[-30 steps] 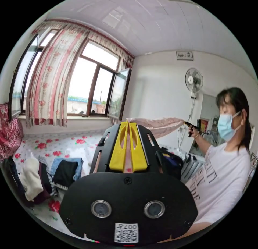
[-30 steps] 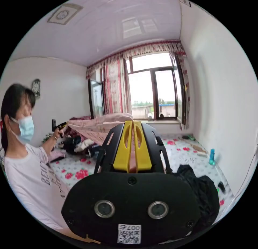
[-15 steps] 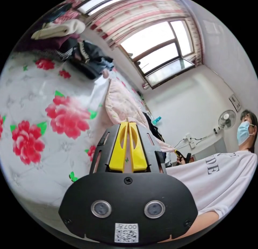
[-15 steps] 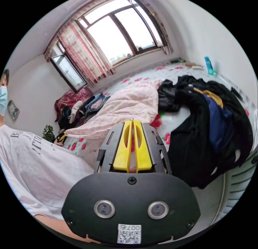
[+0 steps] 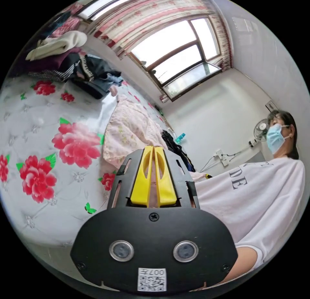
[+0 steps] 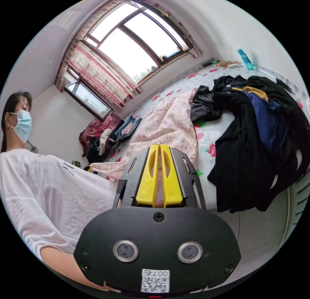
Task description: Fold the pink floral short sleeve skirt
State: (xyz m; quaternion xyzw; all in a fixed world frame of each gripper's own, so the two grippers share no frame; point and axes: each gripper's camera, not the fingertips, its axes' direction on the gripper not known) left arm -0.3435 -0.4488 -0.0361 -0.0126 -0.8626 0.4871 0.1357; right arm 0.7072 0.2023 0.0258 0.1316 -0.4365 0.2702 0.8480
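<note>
1. We see the pink floral skirt (image 6: 168, 124) spread out on the flowered bed (image 5: 48, 124), its far end reaching toward the window and its near edge drawn up to the bed's edge in front of the person.

2. Our left claw (image 5: 153, 148) has its yellow jaws pressed nearly together with a strip of pink cloth between them, so we judge it is pinching one near corner of the skirt.

3. Our right claw (image 6: 159, 146) looks the same: jaws close together, pink fabric in the narrow gap, pinching the other near corner. In the right gripper view the left claw shows as a speck of yellow at the skirt's edge beside the person's shirt.

4. We judge the step in hand to be laying the garment flat before the first fold. To do it well we should keep both corners level and pull them gently apart, so the near hem lies straight and taut rather than sagging.

5. The cloth looks thin and light, so we would lower it slowly; a quick drop may trap air and leave ripples across the middle.

6. The dark clothes pile (image 6: 258, 134) lies touching the skirt's far side in the right gripper view. We should keep our edge clear of it, or a fold could catch a black sleeve.

7. The stacked clothes (image 5: 61, 60) near the window sit well apart and need no care.
</note>
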